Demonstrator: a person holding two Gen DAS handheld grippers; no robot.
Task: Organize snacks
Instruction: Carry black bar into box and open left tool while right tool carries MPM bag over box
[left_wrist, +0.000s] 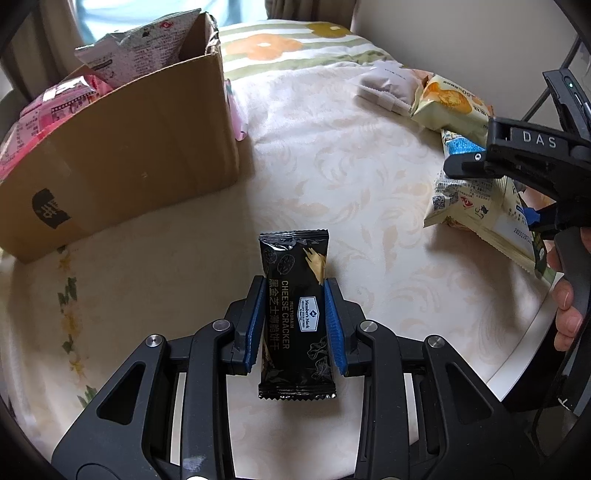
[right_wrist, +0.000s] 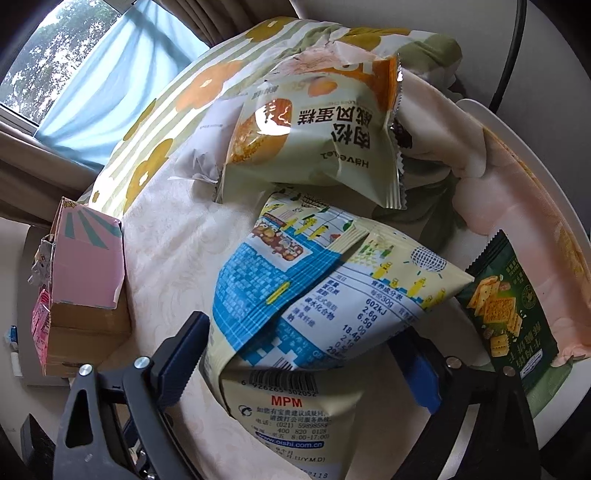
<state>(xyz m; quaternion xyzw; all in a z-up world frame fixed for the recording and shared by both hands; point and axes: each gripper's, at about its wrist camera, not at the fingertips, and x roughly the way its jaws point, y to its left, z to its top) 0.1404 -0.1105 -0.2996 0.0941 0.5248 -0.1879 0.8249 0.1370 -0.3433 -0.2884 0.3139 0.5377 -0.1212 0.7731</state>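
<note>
My left gripper (left_wrist: 295, 295) is shut on a black cheese cracker packet (left_wrist: 293, 314) and holds it just above the cream tablecloth. A cardboard box (left_wrist: 122, 158) with several snack bags stands to its upper left. My right gripper (right_wrist: 303, 343) is open, its jaws on either side of a pale yellow and blue snack bag (right_wrist: 314, 295); the same bag shows in the left wrist view (left_wrist: 476, 206) under the right gripper's body (left_wrist: 517, 158). The blue pads (right_wrist: 421, 373) do not press the bag.
An orange and cream cake bag (right_wrist: 314, 147) lies beyond the blue bag, and a dark green cracker bag (right_wrist: 506, 306) at the right by the table rim (right_wrist: 554, 184). A grey packet (left_wrist: 388, 88) lies far back. The box also shows at the left (right_wrist: 85, 295).
</note>
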